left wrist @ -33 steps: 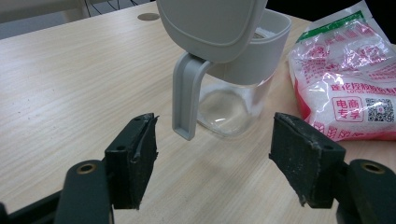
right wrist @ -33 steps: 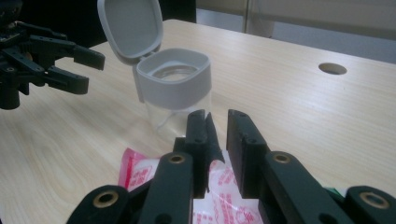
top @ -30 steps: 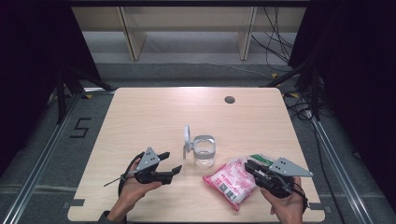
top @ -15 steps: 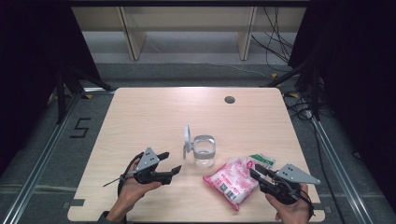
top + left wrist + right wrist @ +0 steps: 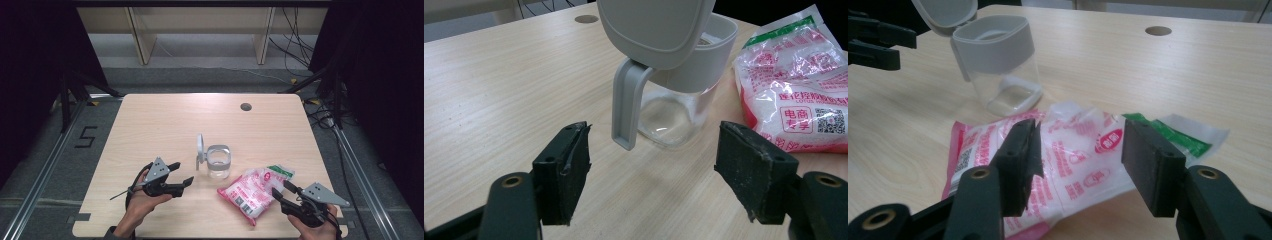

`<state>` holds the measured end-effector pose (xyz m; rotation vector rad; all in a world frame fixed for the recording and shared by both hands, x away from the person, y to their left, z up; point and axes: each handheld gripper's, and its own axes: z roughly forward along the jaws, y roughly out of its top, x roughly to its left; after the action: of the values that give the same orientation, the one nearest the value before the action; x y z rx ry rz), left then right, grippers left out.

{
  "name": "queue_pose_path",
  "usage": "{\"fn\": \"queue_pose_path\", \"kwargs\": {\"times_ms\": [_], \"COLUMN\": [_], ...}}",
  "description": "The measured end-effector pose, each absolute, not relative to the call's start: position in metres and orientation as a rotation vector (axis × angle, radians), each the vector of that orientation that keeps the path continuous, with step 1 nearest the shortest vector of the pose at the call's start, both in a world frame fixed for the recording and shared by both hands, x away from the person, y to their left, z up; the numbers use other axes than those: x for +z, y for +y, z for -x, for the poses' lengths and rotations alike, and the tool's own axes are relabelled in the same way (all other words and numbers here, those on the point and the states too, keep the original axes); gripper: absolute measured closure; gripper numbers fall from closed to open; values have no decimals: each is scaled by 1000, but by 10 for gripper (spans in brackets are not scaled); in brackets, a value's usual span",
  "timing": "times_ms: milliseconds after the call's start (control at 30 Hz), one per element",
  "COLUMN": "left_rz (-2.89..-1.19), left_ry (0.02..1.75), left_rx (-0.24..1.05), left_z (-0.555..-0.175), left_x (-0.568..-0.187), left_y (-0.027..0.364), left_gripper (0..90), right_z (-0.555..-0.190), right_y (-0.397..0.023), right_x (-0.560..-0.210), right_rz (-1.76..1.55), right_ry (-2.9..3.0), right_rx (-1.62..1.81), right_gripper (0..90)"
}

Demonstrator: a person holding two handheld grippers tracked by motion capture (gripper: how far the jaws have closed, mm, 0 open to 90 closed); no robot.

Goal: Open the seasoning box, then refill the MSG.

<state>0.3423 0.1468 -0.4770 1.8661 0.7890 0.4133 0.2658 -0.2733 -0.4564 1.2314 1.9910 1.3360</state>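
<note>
Crinkly pink-white plastic bag (image 5: 256, 190) lies flat on pale wood bench (image 5: 165, 120), beside clear square jar (image 5: 218, 161). My right gripper (image 5: 281, 192): jaws just opening, astride nothing. Left gripper (image 5: 181, 173): jaws wide, empty.

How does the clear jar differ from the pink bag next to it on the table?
The jar stands upright; the bag lies flat. The jar is rigid clear glass with a grey collar and looks empty; the bag is soft, crinkled plastic, pink and white with printing and a green end. The jar's grey lid is flipped open; the bag looks sealed. Both rest on the wooden table.
</note>
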Motion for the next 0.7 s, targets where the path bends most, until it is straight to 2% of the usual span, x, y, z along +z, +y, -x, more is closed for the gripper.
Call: {"fn": "queue_pose_path", "kwargs": {"times_ms": [67, 333, 700], "left_rz": [-1866, -1862, -1867], "left_ry": [788, 791, 788], "left_rx": [411, 402, 400], "left_z": [-342, -344, -344], "left_x": [-477, -478, -480], "left_y": [147, 145, 144], "left_gripper": [292, 286, 286], "right_z": [-265, -262, -269], "right_y": [-275, -282, -287], "right_x": [-459, -468, -477], "right_rz": [-1246, -1433, -1430], "right_ry": [1994, 1948, 1983], "right_rx": [1331, 1301, 1261], "right_gripper": [431, 381, 309]}}
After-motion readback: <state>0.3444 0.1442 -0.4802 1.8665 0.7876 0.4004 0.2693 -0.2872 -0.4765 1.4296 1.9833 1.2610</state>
